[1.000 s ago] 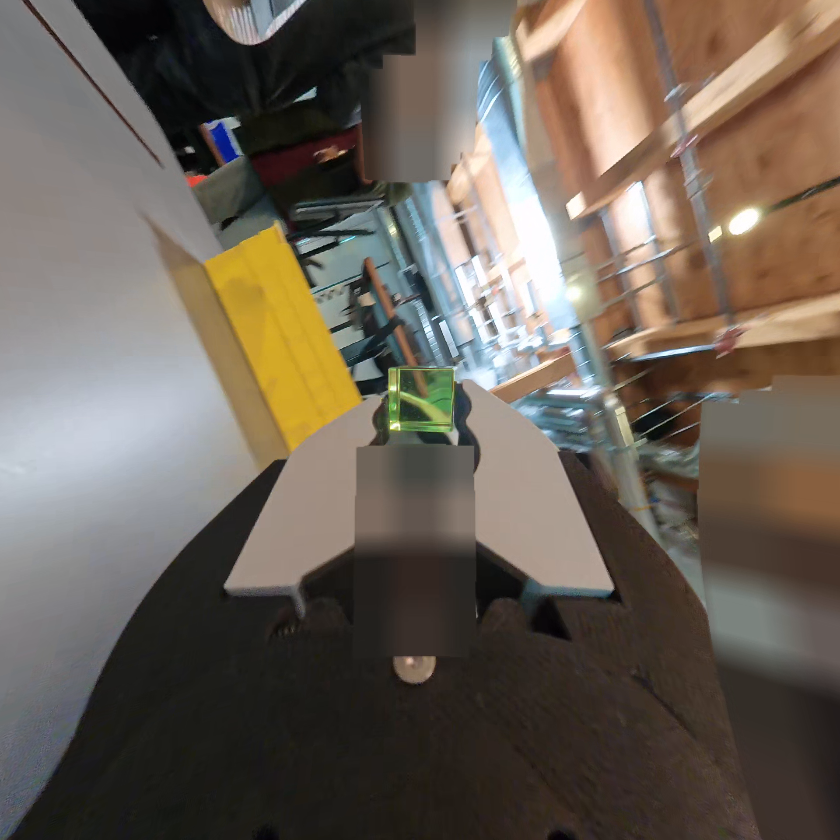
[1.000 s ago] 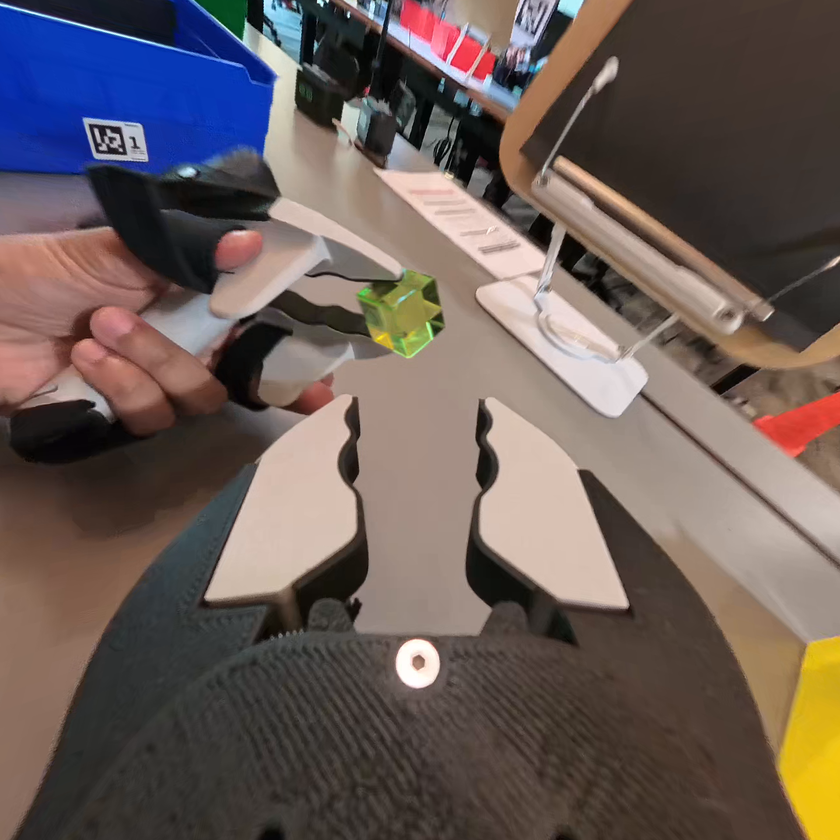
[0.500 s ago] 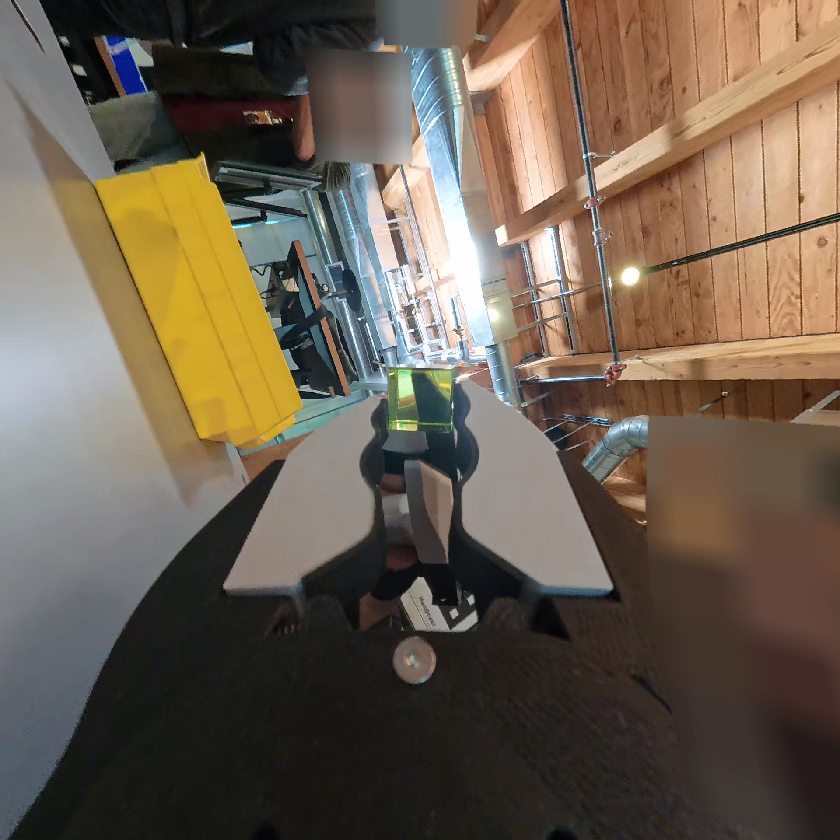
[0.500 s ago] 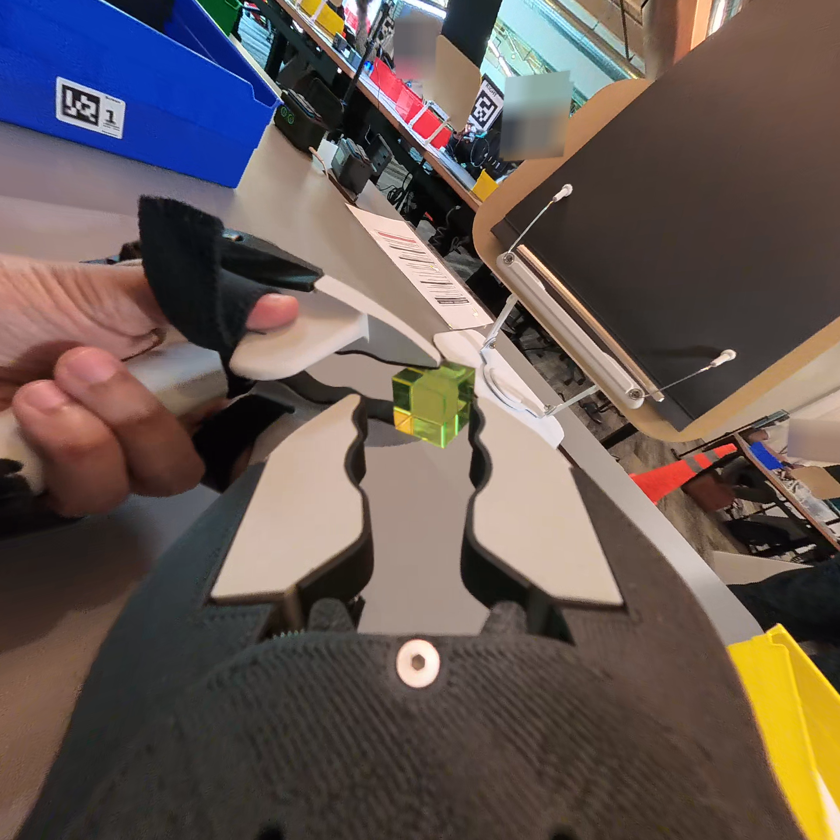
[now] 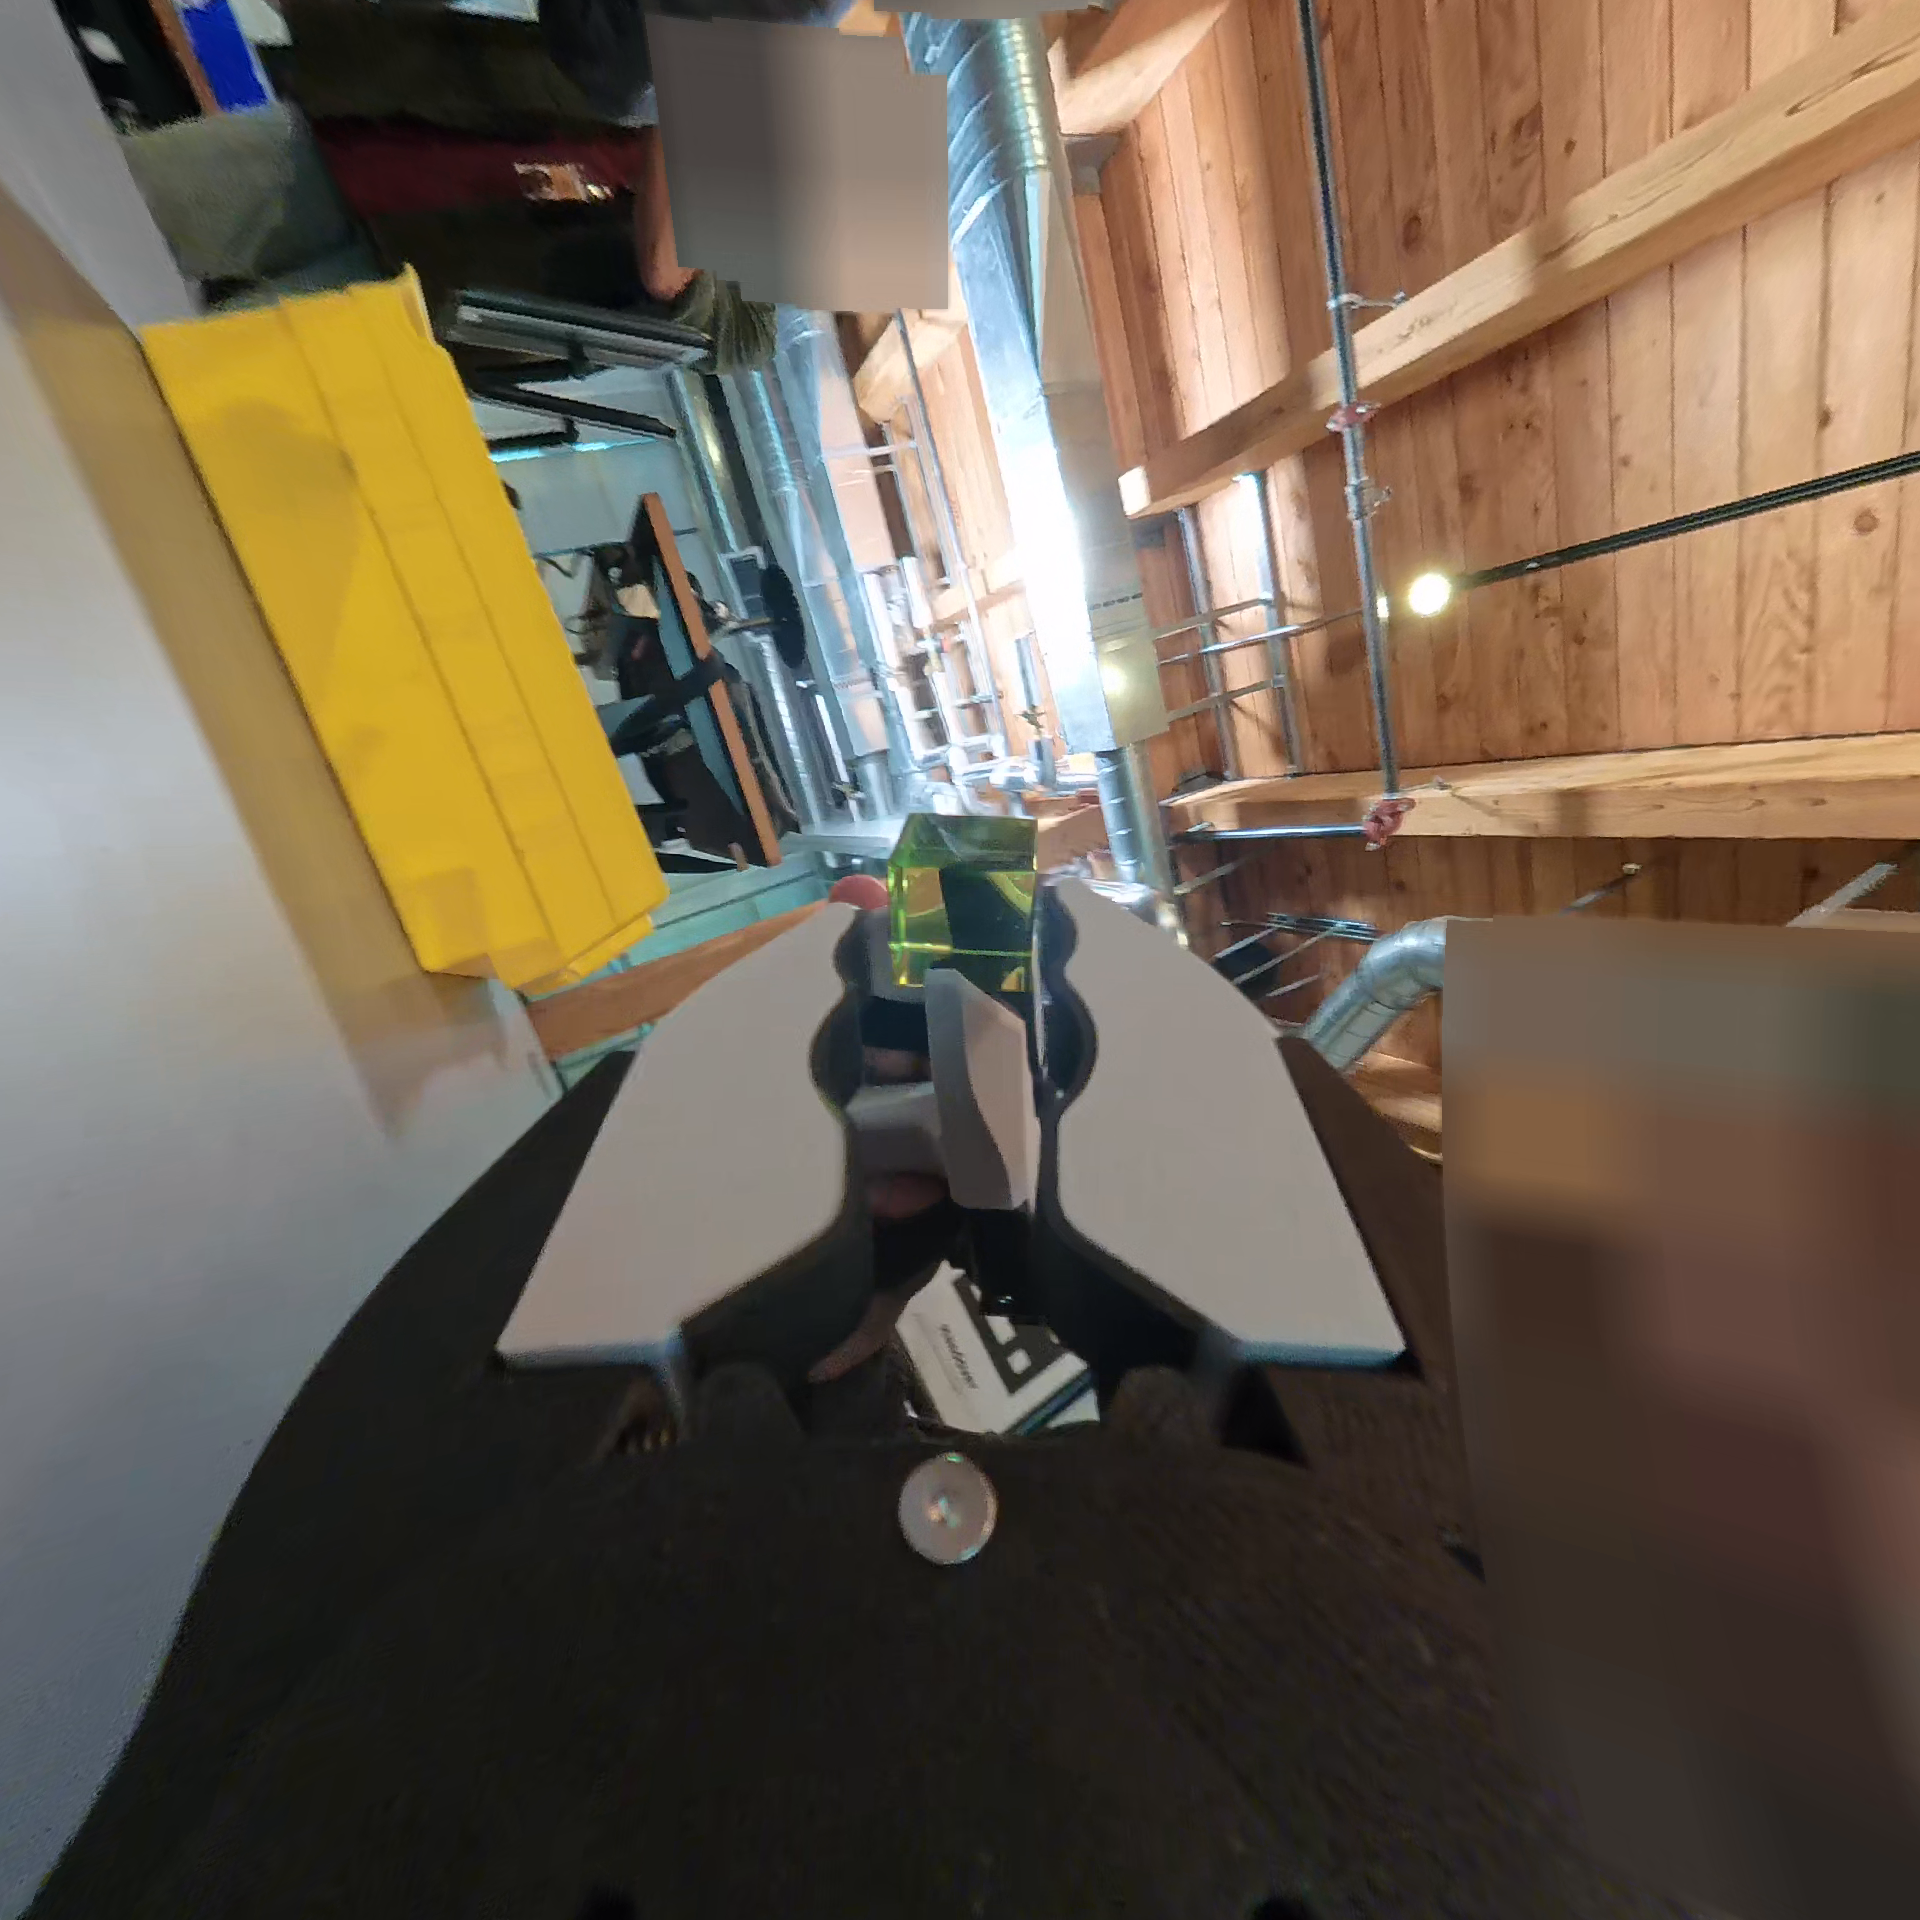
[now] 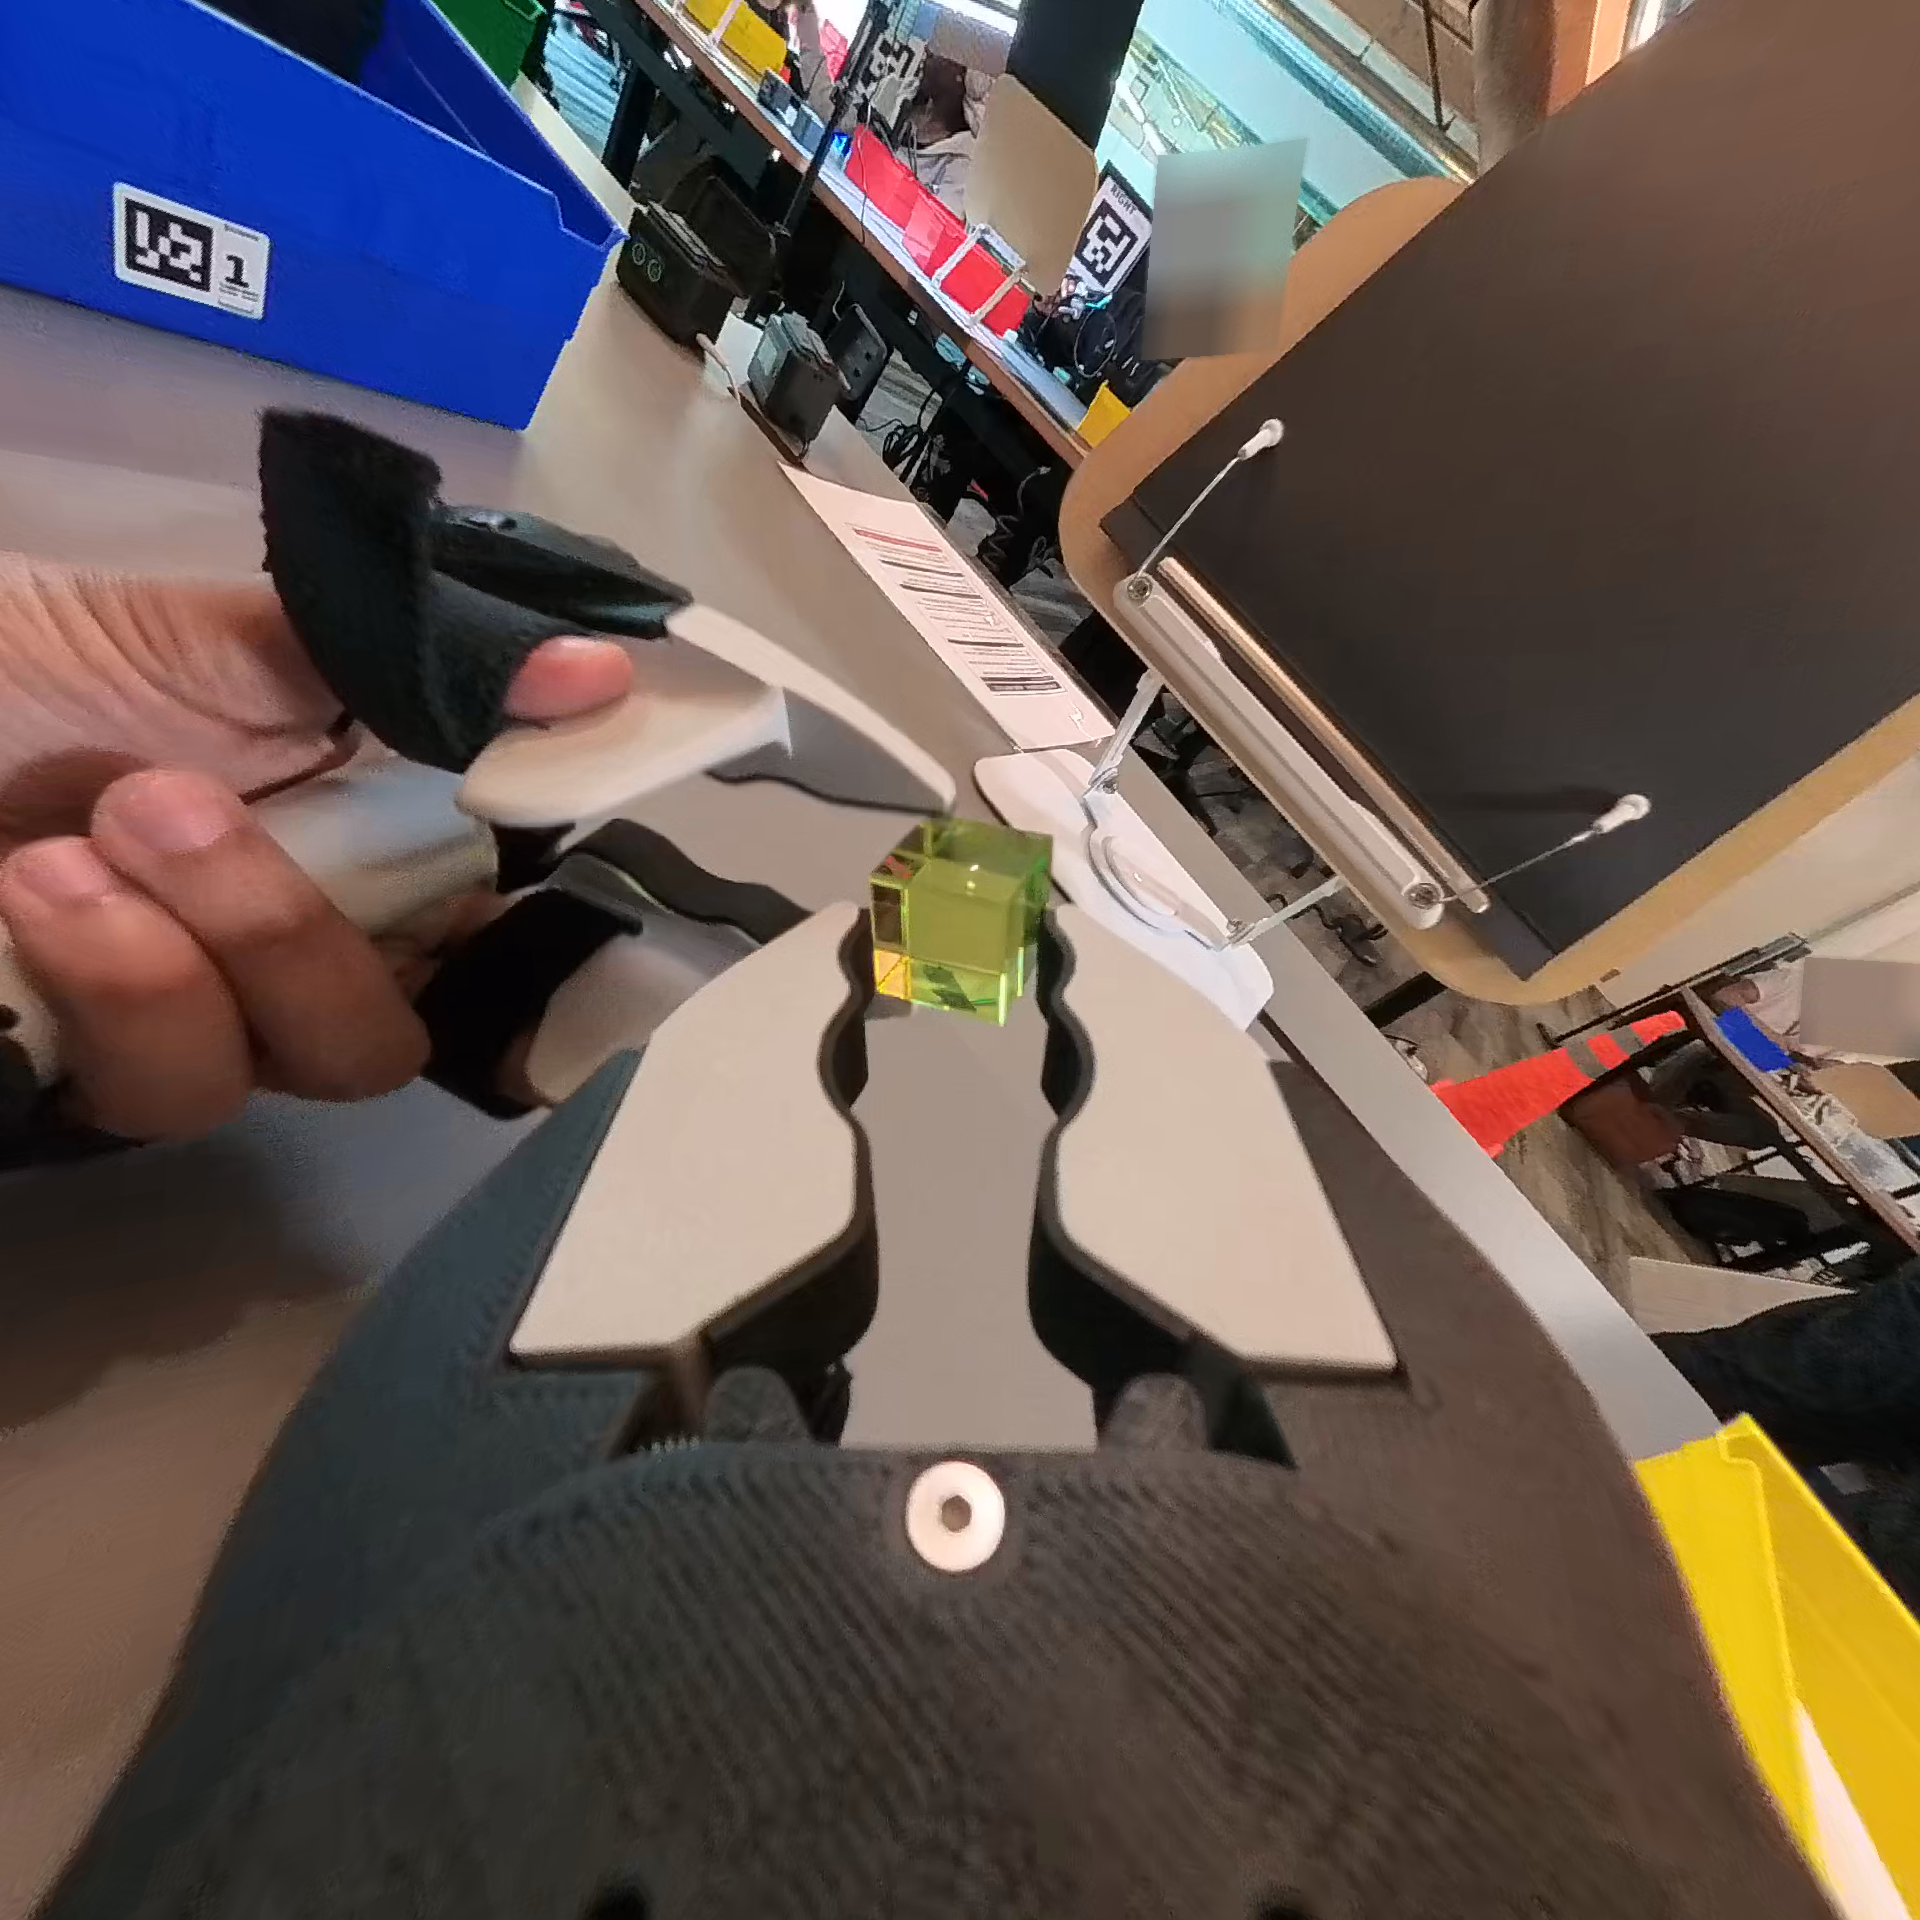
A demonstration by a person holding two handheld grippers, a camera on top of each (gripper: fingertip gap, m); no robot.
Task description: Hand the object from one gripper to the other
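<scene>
A clear green cube (image 6: 961, 914) is held above the grey table between the fingertips of my right gripper (image 6: 951, 925), which is shut on it. My left gripper, held by a hand (image 6: 177, 935), comes in from the left; its upper finger (image 6: 810, 748) ends just above the cube and its lower finger is hidden. In the left wrist view the cube (image 5: 961, 904) sits between the tips of my left gripper (image 5: 945, 909), whose jaws stand slightly wider than the cube, with a gap on the left. A finger of the right gripper (image 5: 982, 1101) shows between them.
A blue bin (image 6: 343, 208) stands at the table's far left. A yellow bin (image 6: 1818, 1662) is at the near right and also shows in the left wrist view (image 5: 395, 623). A black board on a wire stand (image 6: 1558, 520) and a paper sheet (image 6: 935, 592) lie beyond the cube. The tips of both grippers are at nearly the same place.
My right gripper moved up around the cube and closed on it. My left gripper's jaws have parted a little, and the cube now sits turned between them.
</scene>
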